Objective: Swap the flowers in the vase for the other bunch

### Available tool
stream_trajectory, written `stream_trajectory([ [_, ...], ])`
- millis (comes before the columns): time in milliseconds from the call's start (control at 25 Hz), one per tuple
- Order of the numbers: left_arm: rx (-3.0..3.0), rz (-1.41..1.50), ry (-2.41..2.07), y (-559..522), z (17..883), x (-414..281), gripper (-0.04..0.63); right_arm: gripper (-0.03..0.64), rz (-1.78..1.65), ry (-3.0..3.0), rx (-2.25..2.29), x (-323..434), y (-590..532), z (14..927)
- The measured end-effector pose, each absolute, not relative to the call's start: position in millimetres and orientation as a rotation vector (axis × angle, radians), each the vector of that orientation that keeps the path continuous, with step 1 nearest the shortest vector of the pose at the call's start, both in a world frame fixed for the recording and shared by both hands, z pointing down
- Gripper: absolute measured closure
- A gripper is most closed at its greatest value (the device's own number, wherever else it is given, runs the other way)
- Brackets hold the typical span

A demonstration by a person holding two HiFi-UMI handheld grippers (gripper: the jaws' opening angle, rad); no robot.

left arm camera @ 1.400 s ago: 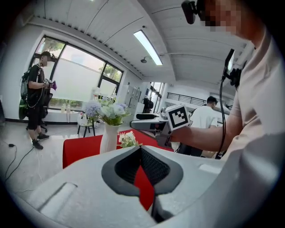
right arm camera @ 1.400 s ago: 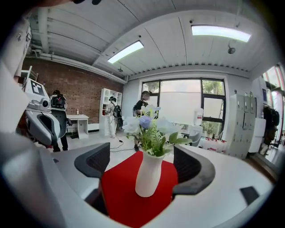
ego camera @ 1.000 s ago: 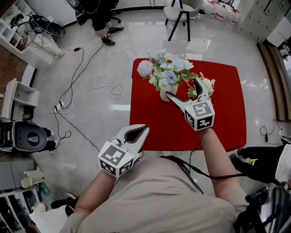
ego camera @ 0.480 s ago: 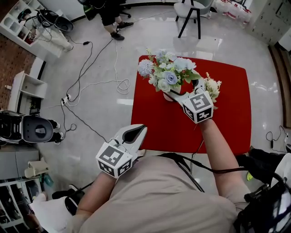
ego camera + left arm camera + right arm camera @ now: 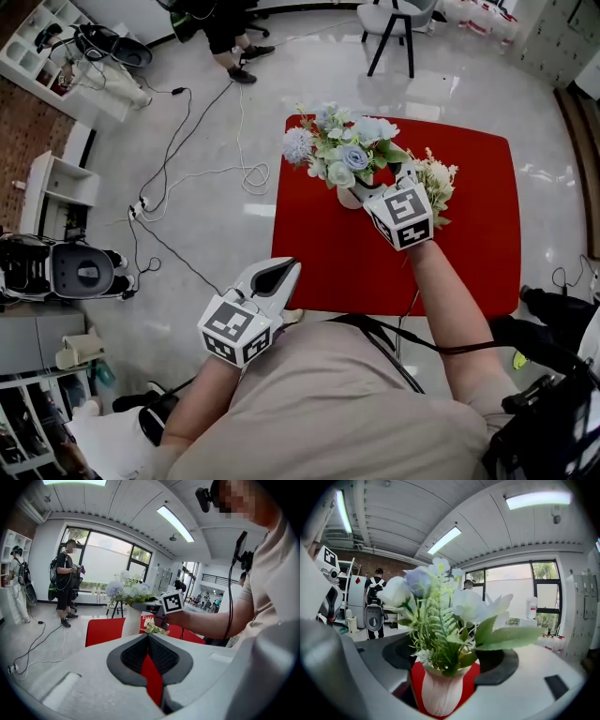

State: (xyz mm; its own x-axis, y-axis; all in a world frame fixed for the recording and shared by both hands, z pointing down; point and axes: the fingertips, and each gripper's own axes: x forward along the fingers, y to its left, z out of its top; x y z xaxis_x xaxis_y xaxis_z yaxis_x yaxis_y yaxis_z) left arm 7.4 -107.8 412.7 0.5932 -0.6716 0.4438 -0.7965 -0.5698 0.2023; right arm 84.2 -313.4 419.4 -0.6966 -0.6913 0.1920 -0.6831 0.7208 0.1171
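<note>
Right gripper (image 5: 381,186) at the white vase (image 5: 440,691): jaws partway wide, just been closing, with the vase between them. Slivers of red show either side of it and no press is seen. Vase stands upright toward the far left of the red table (image 5: 469,253), blue-and-white bunch (image 5: 342,145) in it. Cream bunch (image 5: 433,180) lies just beside the vase. Left gripper (image 5: 292,266) sits by the table's near edge, jaws together, empty.

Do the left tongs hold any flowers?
No: the left tongs are shut with nothing between them, only the red table showing beyond.
</note>
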Motion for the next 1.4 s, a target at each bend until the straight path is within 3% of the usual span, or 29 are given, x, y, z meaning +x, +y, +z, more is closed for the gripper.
stream_trajectory([
  [240,2.449,0.460,-1.178,-112,414,11,0.588,0.369,-0.086,-2.710,1.134,90,-311,416],
  [480,2.449,0.453,-1.178,-111,414,4,0.588,0.454,-0.072,-2.718,1.145,89,-310,413],
  [840,2.465,0.445,-1.164,-103,421,-2,0.588,0.503,-0.061,-2.734,1.168,90,-303,407],
  [1400,2.500,0.396,-1.124,-94,414,-36,0.588,0.508,-0.167,-2.731,1.216,77,-298,347],
])
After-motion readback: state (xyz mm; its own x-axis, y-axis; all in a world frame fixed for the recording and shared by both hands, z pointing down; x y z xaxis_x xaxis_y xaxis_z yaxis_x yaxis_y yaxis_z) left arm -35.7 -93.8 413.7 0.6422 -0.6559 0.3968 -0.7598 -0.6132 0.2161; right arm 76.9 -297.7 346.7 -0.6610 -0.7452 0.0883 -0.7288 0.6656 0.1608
